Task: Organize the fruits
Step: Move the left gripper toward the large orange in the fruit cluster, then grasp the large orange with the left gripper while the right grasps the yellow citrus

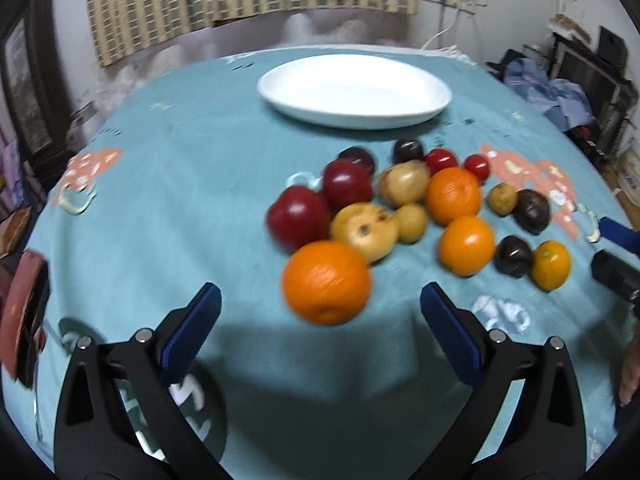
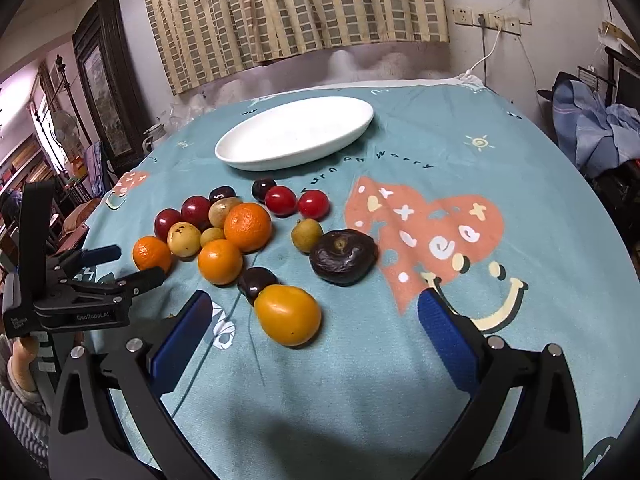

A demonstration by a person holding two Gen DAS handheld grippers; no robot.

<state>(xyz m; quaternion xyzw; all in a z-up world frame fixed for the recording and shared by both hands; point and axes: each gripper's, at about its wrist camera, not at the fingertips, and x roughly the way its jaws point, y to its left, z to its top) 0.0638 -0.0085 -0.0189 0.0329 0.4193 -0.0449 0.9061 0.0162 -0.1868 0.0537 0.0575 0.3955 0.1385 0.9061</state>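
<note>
Several loose fruits lie in a cluster on the teal tablecloth. An empty white oval plate (image 1: 354, 90) (image 2: 294, 133) stands behind them. My left gripper (image 1: 320, 304) is open and empty, just short of the nearest orange (image 1: 326, 282); it also shows from the side in the right wrist view (image 2: 120, 266). Behind that orange are two red apples (image 1: 298, 218), a spotted yellow fruit (image 1: 366, 230) and more oranges (image 1: 466, 244). My right gripper (image 2: 316, 312) is open and empty, with a small yellow-orange fruit (image 2: 288, 314) between its fingers' line and a dark wrinkled fruit (image 2: 343, 256) beyond.
Two cherry tomatoes (image 2: 298, 202) and dark plums (image 2: 258, 282) lie among the fruit. The round table's edge curves off on both sides. A wall with a curtain is behind, clutter and blue clothes (image 2: 592, 128) at the right, furniture at the left.
</note>
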